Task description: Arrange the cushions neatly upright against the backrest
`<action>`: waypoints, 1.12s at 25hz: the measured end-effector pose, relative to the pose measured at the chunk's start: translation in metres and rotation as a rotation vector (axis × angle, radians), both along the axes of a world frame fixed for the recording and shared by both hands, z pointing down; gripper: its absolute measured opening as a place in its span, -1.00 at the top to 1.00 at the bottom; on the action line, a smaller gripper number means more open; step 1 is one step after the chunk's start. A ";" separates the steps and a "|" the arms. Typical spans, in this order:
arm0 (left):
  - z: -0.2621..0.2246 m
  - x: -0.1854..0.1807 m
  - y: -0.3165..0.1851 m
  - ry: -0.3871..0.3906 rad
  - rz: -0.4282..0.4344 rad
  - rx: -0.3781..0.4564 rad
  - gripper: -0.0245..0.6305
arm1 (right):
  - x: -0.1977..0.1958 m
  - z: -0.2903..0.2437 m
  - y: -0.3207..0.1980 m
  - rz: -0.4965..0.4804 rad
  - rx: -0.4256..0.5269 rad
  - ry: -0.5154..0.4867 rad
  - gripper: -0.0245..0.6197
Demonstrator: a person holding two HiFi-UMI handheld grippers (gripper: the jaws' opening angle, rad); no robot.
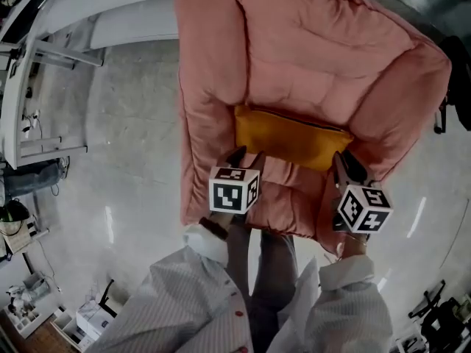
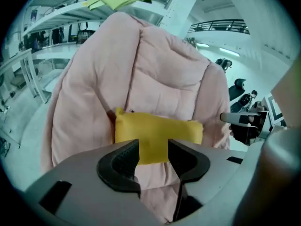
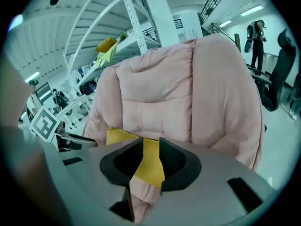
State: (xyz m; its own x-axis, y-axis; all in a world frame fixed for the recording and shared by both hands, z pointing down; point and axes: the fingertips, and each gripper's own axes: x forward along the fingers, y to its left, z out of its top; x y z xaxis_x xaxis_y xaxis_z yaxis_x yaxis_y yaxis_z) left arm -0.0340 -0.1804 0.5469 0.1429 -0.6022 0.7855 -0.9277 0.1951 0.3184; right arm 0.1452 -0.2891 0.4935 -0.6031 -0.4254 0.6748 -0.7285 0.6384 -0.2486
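A yellow cushion (image 1: 291, 138) (image 2: 157, 128) (image 3: 118, 136) stands upright on the seat of a pink padded armchair (image 1: 309, 57), leaning against its backrest. My left gripper (image 1: 247, 155) (image 2: 154, 147) hovers over the seat just in front of the cushion's left part. Its jaws are open, and the cushion shows beyond the gap without touching them. My right gripper (image 1: 346, 164) (image 3: 150, 149) is at the cushion's right end by the armrest. Its jaws stand a little apart, with the cushion's corner showing in the narrow gap.
The armchair's thick armrests (image 1: 202, 109) flank the seat on both sides. White metal shelving (image 1: 29, 87) stands to the left and a dark office chair (image 1: 456, 87) to the right. Boxes and clutter (image 1: 88, 318) lie on the shiny floor at the lower left.
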 end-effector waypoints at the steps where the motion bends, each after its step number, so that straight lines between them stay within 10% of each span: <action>1: -0.016 0.004 0.006 0.008 0.012 0.017 0.33 | -0.002 -0.014 0.012 0.013 -0.012 -0.034 0.72; 15: -0.280 0.050 0.022 0.155 0.195 0.405 0.64 | -0.043 -0.292 0.094 -0.038 0.163 -0.399 0.74; 28: -0.445 0.079 0.035 0.098 0.334 0.708 0.89 | -0.062 -0.421 0.152 -0.239 0.405 -0.438 0.88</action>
State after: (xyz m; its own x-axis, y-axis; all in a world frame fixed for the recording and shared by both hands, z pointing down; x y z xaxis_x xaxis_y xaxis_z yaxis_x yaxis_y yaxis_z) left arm 0.0453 -0.1453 0.1017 0.4532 -0.8675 0.2052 -0.8626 -0.3687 0.3464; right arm 0.0832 -0.1369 0.0729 -0.8959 -0.4148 0.1589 -0.4405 0.8761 -0.1959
